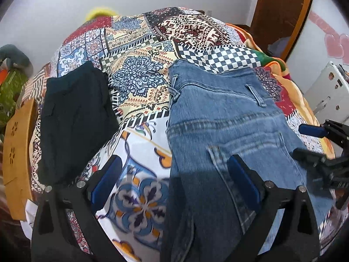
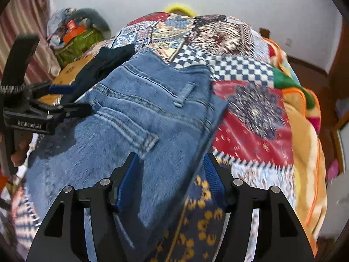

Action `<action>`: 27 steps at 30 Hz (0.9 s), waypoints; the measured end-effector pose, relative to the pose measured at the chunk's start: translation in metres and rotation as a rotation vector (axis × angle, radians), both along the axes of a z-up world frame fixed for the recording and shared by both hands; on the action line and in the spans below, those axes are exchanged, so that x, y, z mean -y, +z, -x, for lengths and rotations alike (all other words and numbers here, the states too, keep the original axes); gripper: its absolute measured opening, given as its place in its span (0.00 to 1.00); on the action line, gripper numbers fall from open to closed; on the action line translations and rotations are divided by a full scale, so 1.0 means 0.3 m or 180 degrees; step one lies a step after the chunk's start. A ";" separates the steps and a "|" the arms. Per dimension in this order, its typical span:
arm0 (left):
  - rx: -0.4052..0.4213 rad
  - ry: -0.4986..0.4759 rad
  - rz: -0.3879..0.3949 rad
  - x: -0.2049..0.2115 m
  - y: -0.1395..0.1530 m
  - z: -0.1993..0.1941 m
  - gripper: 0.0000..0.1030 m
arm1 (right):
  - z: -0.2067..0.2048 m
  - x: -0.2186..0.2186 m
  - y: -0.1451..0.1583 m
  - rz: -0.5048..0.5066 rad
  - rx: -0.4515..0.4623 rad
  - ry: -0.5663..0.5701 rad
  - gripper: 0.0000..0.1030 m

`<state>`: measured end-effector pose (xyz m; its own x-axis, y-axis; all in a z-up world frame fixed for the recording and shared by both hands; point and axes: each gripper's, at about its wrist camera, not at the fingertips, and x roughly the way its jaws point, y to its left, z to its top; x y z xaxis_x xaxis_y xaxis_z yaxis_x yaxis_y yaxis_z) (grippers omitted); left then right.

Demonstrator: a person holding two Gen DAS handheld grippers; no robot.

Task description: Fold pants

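Both grippers, left gripper point(image 1: 174, 183) and right gripper point(image 2: 171, 179), are standing spread, gripping nothing, over blue jeans point(image 1: 218, 120) lying on the patterned bedspread point(image 1: 139, 80).

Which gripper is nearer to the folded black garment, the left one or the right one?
Left. The left gripper hovers beside the black garment; the right gripper is over the far edge of the jeans.

Black left tongs point(image 1: 174, 179) — blue ribbed pads, silver screws, right tongs point(image 2: 172, 179) alike — white lettering
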<state>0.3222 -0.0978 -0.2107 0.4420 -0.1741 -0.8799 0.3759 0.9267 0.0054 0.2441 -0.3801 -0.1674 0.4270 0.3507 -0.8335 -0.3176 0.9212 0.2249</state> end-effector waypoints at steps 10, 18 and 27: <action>-0.0704 0.0030 0.0535 -0.026 -0.068 -0.024 0.97 | 0.029 0.023 -0.088 -0.0655 -0.0390 -0.0318 0.71; -0.1077 -0.0137 0.0594 0.059 -0.124 -0.119 0.97 | -0.083 0.035 -0.173 -0.1096 -0.0653 -0.0315 0.78; -0.1290 -0.0325 0.0646 0.138 -0.167 -0.210 1.00 | -0.173 0.032 -0.209 -0.1247 -0.0818 -0.0289 0.79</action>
<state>0.3853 -0.1391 -0.2609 0.0412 -0.3854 -0.9218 0.3996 0.8520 -0.3383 0.2961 -0.3896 -0.2301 0.2679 0.6305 -0.7285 -0.1282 0.7727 0.6217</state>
